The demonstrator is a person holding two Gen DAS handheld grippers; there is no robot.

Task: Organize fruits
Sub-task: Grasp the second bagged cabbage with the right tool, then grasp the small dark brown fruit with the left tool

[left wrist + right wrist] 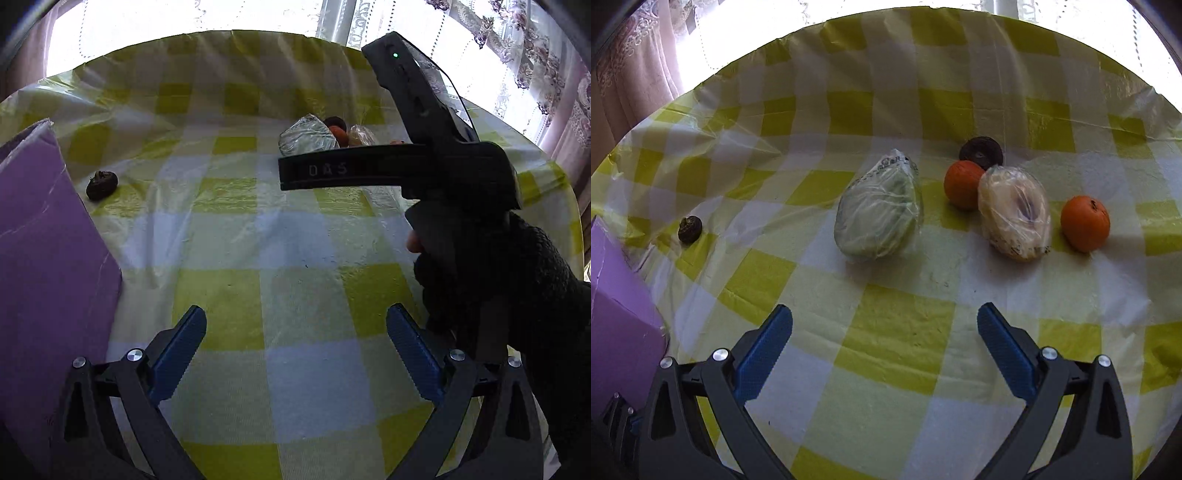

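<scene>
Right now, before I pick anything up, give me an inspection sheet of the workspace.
Surface: table under a yellow-checked plastic cloth, creased.
Job's things: two oranges, two film-wrapped items, one green, one pale, touching the nearer orange; dark round fruit behind them; small dark fruit alone at left.
Clutter: purple box at the left edge.
Grippers: left hand-held gripper open, empty; right hand-held gripper open, empty, held in a gloved hand.
Cables: nothing seen.
Surroundings: bright window, lace curtains behind.
</scene>
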